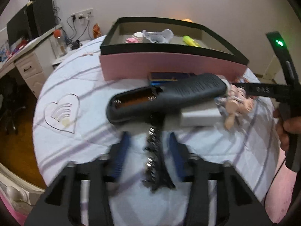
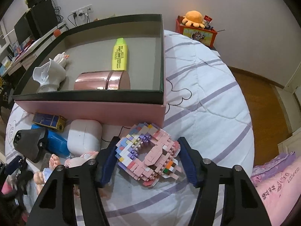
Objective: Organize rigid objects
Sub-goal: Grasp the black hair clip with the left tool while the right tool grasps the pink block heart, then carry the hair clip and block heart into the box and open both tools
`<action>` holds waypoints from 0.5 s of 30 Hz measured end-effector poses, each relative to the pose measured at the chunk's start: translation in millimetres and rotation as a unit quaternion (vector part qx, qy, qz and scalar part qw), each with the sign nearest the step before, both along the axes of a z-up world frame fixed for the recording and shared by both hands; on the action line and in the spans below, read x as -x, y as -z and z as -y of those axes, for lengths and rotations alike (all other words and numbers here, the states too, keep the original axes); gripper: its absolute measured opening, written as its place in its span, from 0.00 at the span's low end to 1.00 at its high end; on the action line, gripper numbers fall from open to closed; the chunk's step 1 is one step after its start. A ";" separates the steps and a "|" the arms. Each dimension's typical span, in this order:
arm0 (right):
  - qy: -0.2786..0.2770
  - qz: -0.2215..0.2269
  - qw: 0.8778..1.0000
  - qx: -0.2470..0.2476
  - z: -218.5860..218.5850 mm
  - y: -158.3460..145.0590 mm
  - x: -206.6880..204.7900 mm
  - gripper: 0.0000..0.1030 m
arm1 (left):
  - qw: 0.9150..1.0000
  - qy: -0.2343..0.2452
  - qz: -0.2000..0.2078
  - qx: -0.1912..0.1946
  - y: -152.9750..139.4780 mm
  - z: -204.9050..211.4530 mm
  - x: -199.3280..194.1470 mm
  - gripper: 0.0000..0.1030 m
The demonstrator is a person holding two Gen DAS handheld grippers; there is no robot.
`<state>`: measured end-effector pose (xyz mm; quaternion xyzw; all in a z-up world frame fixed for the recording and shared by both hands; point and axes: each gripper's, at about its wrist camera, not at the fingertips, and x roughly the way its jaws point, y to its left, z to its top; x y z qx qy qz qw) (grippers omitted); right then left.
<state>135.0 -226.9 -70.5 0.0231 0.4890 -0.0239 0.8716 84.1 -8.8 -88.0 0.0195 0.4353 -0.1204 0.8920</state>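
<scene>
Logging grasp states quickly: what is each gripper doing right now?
Left gripper: open, holding nothing; a black hair clip lies between its fingers.
Right gripper: open around the pink brick model, not yet clamped.

Pink box [image 2: 90, 111] showing black rim; yellow highlighter [image 2: 120, 55]; pastel pink-purple brick model [image 2: 148, 156]; white quilt [image 2: 203, 86] carrying lilac stripes.

Highlighter [image 2: 120, 55] lies in box [image 2: 90, 111]; remote [image 1: 163, 98] before it.
</scene>
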 end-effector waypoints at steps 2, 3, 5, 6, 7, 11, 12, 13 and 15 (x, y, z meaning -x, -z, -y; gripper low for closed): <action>0.000 0.003 1.000 -0.001 0.3 -0.5 3.4 0.61 | 1.000 -0.002 -0.008 0.018 -0.3 -5.9 -3.0 0.18; 0.000 0.005 1.000 -0.001 0.1 -1.0 5.6 0.60 | 1.000 0.000 -0.008 0.020 -0.5 -7.2 -2.6 0.18; 0.003 0.010 1.000 -0.003 1.2 -2.1 10.6 0.61 | 1.000 0.000 -0.006 0.022 -1.2 -8.4 1.4 0.18; 0.005 0.012 1.000 -0.005 1.9 -2.7 13.2 0.61 | 1.000 0.001 -0.003 0.023 -2.0 -8.5 4.6 0.18; 0.007 0.013 1.000 -0.007 2.6 -3.5 15.3 0.61 | 1.000 0.001 -0.003 0.024 -2.4 -8.9 6.9 0.18; 0.009 0.017 1.000 -0.014 7.6 -12.2 20.0 0.61 | 1.000 0.001 -0.001 0.029 -8.7 -12.6 14.9 0.18; 0.009 0.020 1.000 -0.014 8.9 -15.3 21.8 0.61 | 1.000 0.001 0.002 0.028 -12.3 -13.4 17.6 0.18; 0.010 0.023 1.000 -0.015 10.4 -18.6 24.1 0.61 | 1.000 0.002 0.006 0.028 -17.0 -14.4 20.3 0.18; 0.012 0.032 0.999 -0.022 13.1 -27.4 29.1 0.61 | 0.999 0.003 0.015 0.029 -27.4 -15.8 24.7 0.18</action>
